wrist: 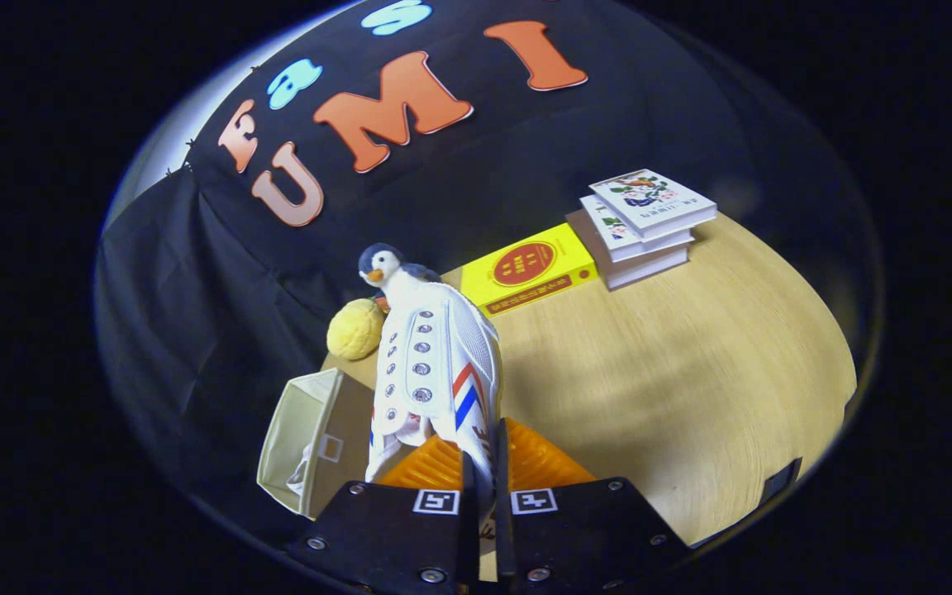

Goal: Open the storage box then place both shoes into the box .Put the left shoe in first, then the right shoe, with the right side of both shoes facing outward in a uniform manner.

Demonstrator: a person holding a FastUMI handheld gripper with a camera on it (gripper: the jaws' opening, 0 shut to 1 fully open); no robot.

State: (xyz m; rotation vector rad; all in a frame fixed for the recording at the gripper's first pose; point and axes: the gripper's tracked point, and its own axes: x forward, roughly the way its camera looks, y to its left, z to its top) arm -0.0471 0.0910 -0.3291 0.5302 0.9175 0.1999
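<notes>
Shoe [436, 364] between pinching fingers [525, 459], beside box [298, 426]

White shoe [435, 372] upright between tongs [483, 463], beige storage box [311, 438] alongside

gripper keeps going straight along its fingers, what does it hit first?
The gripper is shut on the white shoe, which leads. Straight ahead, the shoe's toe would likely meet the penguin plush first, with the yellow ball just beside it; depth is unclear.
</notes>
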